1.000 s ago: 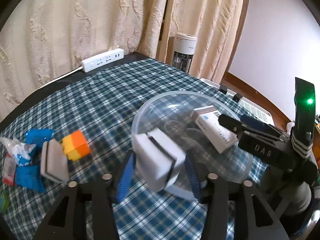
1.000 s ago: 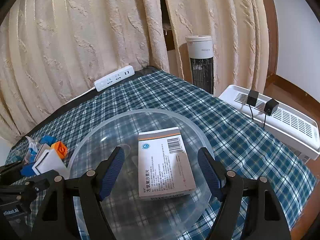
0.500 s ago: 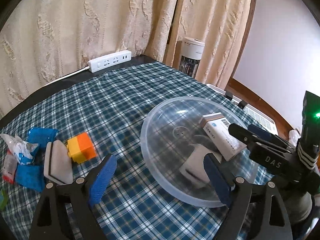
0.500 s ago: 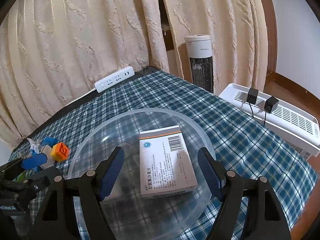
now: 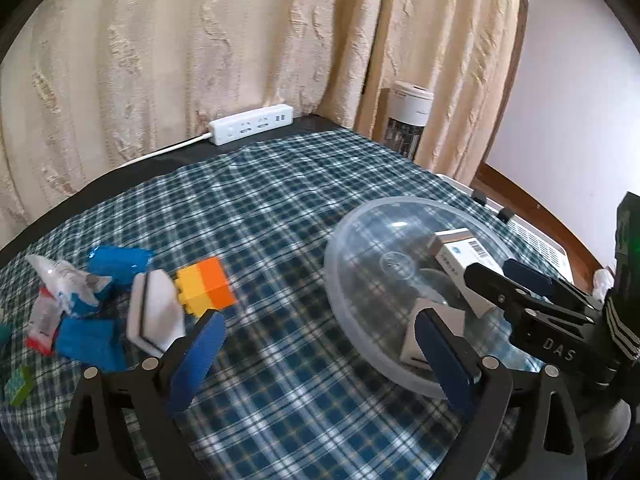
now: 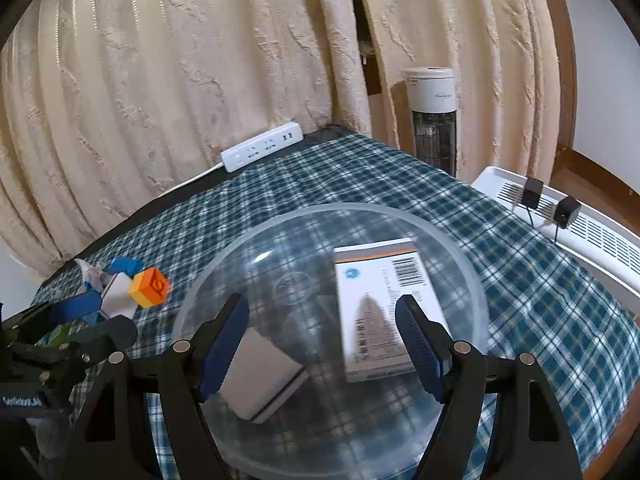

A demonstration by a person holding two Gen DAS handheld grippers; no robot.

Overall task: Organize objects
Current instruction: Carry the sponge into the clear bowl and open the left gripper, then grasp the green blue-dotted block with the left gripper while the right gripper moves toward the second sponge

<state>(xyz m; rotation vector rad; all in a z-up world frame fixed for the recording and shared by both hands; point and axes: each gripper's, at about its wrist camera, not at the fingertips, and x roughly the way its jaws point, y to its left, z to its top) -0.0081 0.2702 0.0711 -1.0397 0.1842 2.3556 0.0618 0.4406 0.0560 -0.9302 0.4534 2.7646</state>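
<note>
Both the left hand-held gripper (image 5: 320, 356) and right hand-held gripper (image 6: 322, 344) gape wide, holding nothing, seemingly above the clear bowl (image 6: 472, 280).

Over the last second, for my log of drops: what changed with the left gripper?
The left gripper let go of the white sponge, now lying in the clear bowl, and swung left, open. The medicine box and right gripper stayed put.

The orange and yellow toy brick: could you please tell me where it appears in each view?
Left wrist view: orange and yellow toy brick at left of centre, left of the clear plastic bowl.
Right wrist view: far left, again left of the bowl.
Shared landmark: white power strip near the curtain.
</note>
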